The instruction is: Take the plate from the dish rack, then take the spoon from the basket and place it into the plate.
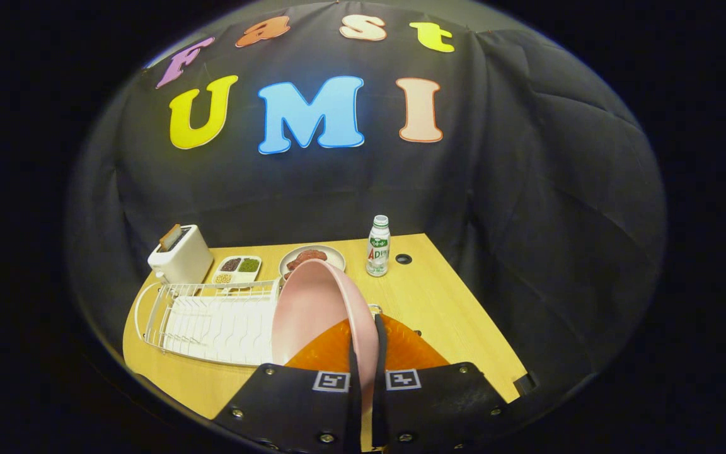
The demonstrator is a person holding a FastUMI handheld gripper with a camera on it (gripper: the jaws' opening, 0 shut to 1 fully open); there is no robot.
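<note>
My gripper (pixel 366 353) is shut on the rim of a pink plate (pixel 312 309), which stands on edge, lifted above the table, with its hollow side facing left. The white wire dish rack (pixel 212 321) lies to the left of the plate, with no dishes in its slots. An orange basket (pixel 407 347) sits just behind the fingers, partly hidden by the plate and the gripper. I cannot make out the spoon.
On the wooden table (pixel 438 296) stand a white toaster (pixel 180 255), a small tray of seeds (pixel 237 270), a plate of reddish food (pixel 312 257) and a small drink bottle (pixel 378 246). A round cable hole (pixel 403 258) is right of the bottle.
</note>
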